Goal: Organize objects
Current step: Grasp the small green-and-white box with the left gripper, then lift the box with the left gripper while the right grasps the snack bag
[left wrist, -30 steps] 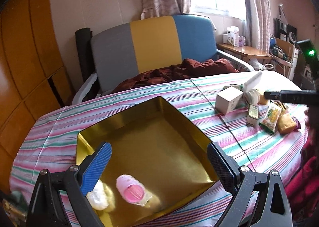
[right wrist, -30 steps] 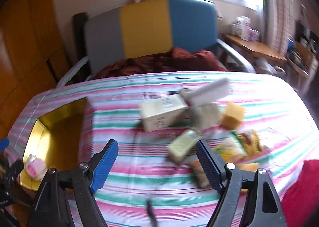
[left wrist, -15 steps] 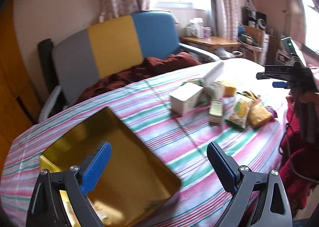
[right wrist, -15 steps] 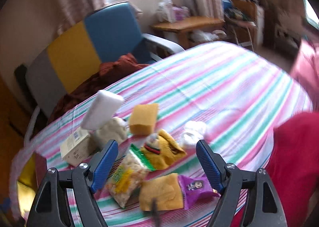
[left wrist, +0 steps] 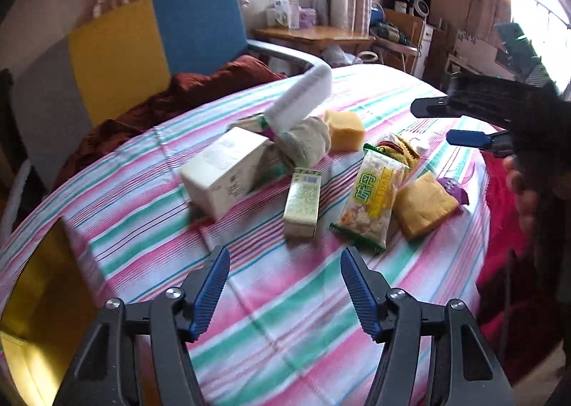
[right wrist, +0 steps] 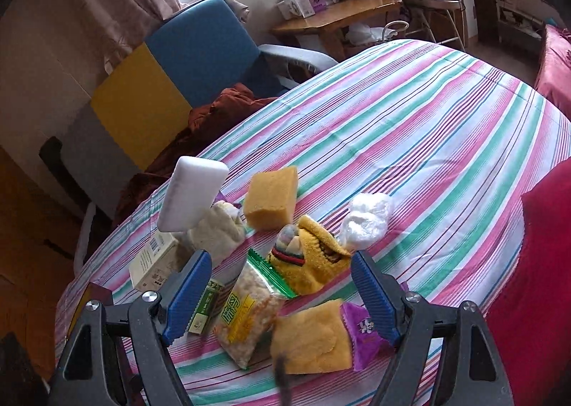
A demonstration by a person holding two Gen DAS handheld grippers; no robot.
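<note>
A pile of objects lies on the striped tablecloth: a cream carton (left wrist: 223, 177), a small green-and-cream box (left wrist: 302, 204), a snack bag (left wrist: 371, 201), a yellow sponge (left wrist: 344, 124), a white foam block (left wrist: 298, 101), a yellow cloth (left wrist: 424, 204) and a purple packet (right wrist: 364, 331). My left gripper (left wrist: 282, 288) is open and empty, just short of the small box. My right gripper (right wrist: 282, 295) is open and empty, hovering over the snack bag (right wrist: 246, 313) and a yellow knitted sock (right wrist: 310, 263). The gold tray (left wrist: 39, 302) sits at the left edge.
A grey, yellow and blue chair (left wrist: 135, 42) with a dark red blanket (left wrist: 185, 92) stands behind the table. A white plastic wad (right wrist: 367, 217) lies right of the pile. A wooden side table (right wrist: 339, 13) stands by the window. Red fabric (right wrist: 535, 263) hangs at the right.
My left gripper has swung right, from over the gold tray to the pile, and its jaws have narrowed. My right gripper has moved right and closer over the snack bag and sock.
</note>
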